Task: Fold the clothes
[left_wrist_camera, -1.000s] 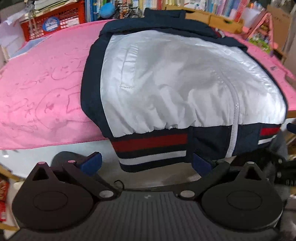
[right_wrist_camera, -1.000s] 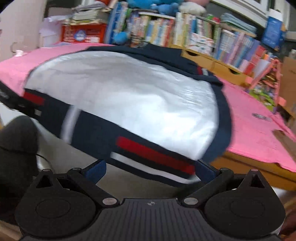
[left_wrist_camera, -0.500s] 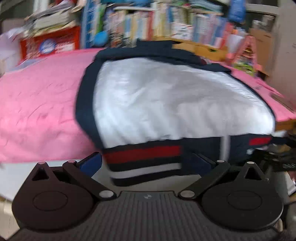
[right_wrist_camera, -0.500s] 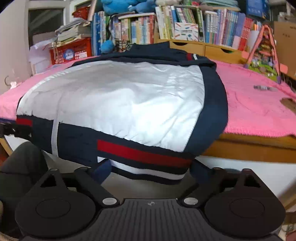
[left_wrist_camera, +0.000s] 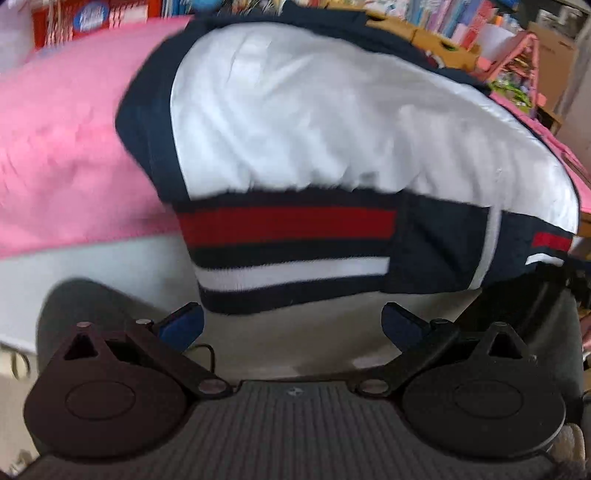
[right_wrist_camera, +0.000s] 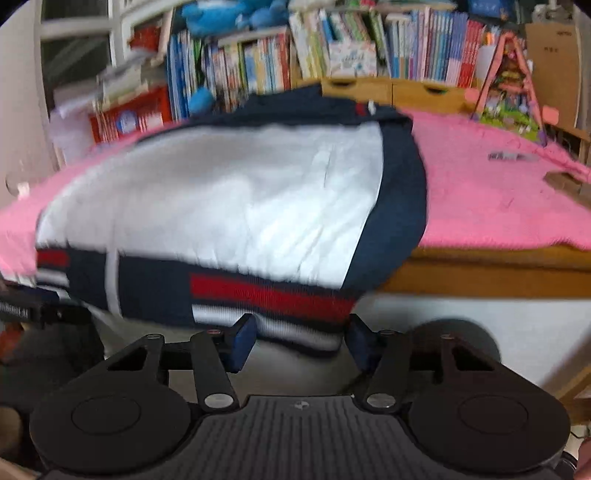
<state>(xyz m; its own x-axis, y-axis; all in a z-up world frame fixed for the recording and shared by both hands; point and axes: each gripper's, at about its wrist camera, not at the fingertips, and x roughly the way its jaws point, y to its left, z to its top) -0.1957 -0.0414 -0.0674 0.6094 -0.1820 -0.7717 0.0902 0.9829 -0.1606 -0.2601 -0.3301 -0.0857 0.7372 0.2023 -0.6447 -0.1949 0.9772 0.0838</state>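
Jacket (left_wrist_camera: 332,122) flat, unfolded; left gripper (left_wrist_camera: 291,325) spread below the hem at 6 o'clock, right gripper (right_wrist_camera: 299,341) closing around hem (right_wrist_camera: 273,299), not yet pinching.

We are in a home, likely a child's room. We see shelves crammed with books (right_wrist_camera: 332,55), blue plush toys (right_wrist_camera: 236,18), and a pink blanket (right_wrist_camera: 498,199) over the worktop.

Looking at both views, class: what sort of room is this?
Probably a child's bedroom or playroom: packed bookshelves, blue plush toys, and a pink blanket where a jacket lies.
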